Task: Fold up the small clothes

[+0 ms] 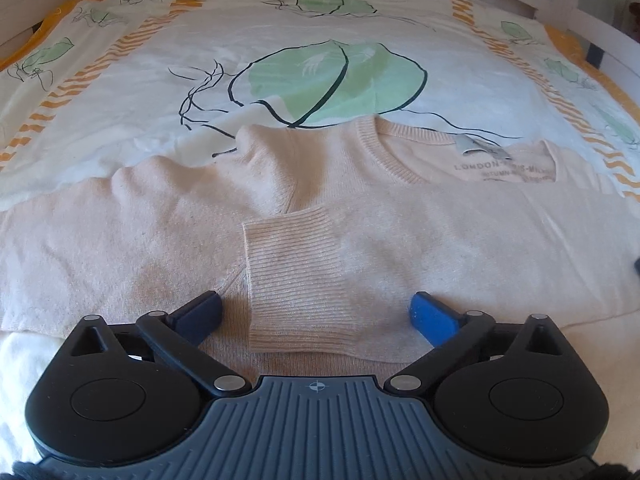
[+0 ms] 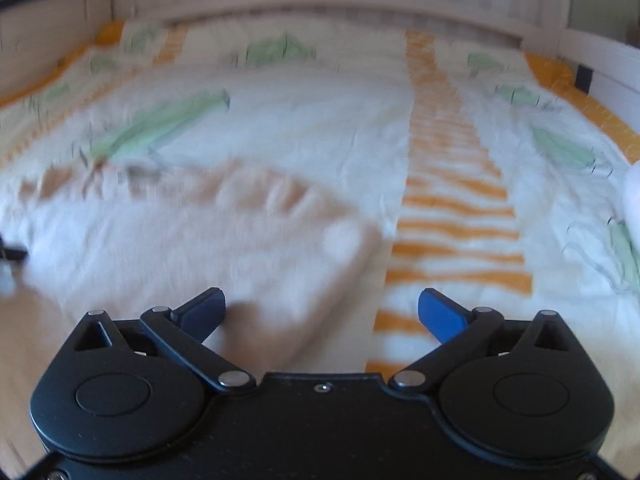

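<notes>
Both sleeves seem folded across the peach sweater [image 1: 400, 240] on the bed [image 1: 120, 80] (body still unfolded), with left claw [image 1: 316, 312] and right claw [image 2: 322, 308] spread wide, empty.

I'm looking at a pale peach sweater [image 1: 360, 216], ribbed at the cuff [image 1: 296, 280], with a grey label [image 1: 474, 145] and grey lettering up at one o'clock. Under it is a white bedspread [image 1: 140, 80] with green leaves outlined in black at twelve, orange zigzag stripes at ten and two, and yellow-orange edges. My left gripper [image 1: 316, 312] has blue fingertips on black arms; the right gripper [image 2: 322, 312] does too, over blurred peach and orange stripes.
</notes>
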The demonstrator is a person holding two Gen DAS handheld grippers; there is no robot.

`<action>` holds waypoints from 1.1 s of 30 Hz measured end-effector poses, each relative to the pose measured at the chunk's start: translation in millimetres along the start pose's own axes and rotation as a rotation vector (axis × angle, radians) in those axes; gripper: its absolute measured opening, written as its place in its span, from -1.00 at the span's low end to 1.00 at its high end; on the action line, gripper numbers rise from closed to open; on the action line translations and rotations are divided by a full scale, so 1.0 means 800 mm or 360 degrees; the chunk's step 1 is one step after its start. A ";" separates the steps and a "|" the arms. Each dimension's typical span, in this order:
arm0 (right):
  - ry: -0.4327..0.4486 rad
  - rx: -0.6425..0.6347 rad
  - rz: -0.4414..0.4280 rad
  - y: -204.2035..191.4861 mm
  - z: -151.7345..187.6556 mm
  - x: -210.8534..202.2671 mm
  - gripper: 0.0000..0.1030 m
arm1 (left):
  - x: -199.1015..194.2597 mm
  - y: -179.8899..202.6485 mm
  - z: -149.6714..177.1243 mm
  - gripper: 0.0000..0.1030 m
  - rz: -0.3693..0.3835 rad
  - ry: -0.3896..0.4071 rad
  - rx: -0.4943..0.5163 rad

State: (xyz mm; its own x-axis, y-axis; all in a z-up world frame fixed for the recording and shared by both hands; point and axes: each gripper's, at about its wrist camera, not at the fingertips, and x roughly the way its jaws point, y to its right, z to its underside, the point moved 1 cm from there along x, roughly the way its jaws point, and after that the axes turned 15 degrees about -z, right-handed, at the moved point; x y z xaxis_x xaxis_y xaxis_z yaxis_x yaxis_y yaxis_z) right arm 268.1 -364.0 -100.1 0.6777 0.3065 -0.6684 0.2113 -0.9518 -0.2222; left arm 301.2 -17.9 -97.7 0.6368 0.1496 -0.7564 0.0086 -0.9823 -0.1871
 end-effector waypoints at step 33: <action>0.0014 -0.0026 -0.0425 -0.246 0.027 -0.058 0.99 | -0.055 -0.378 0.081 0.99 -0.0402 0.0062 -0.0870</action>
State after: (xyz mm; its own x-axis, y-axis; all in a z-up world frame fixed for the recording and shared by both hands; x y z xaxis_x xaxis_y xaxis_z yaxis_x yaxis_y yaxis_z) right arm 180.2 -190.9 -40.7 0.6024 0.5468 -0.5815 0.3947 -0.8373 -0.3785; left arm 220.4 280.2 -48.5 0.5913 0.3919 -0.7049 0.5517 -0.8340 -0.0009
